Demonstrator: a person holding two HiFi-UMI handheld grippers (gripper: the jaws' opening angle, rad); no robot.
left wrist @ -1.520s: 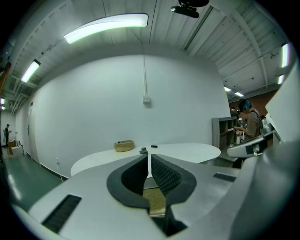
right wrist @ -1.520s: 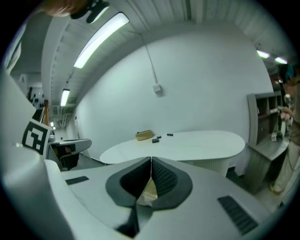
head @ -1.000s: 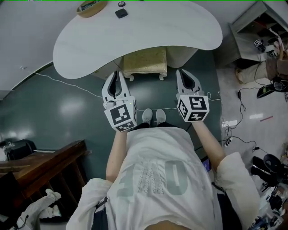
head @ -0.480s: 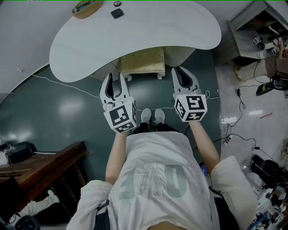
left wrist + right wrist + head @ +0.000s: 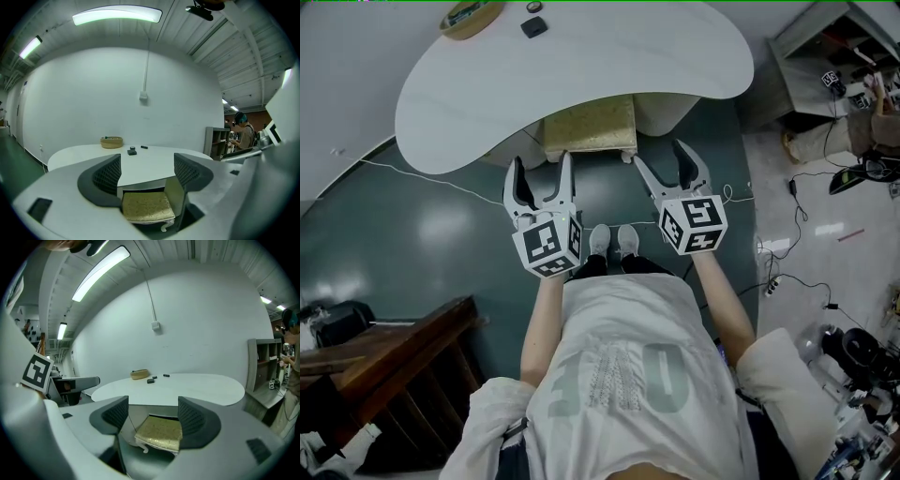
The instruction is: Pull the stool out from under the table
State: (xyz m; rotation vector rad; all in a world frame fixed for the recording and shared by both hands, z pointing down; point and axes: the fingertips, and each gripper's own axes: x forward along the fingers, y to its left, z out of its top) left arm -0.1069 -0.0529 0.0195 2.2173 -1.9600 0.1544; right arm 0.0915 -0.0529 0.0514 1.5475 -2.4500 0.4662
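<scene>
Judging from the layout, nothing is yet done — the stool [image 5: 589,127] is seen largely tucked under the table [image 5: 581,66], untouched, with the left gripper [image 5: 542,164] and right gripper [image 5: 659,155] held near it, jaws just opened wide and empty — grasp and pull remain.

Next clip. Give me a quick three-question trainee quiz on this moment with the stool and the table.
1. True or false: the gold-cushioned stool with white legs stands wholly clear of the white curved table.
2. The round woven basket sits: A on the floor, B on the table, C on the stool.
3. Fill in: the left gripper and the right gripper are both ___.
Key: 1 false, its far part is under the tabletop. 2 B. 3 open; both pairs of jaws have just been opening, with nothing between them.
</scene>
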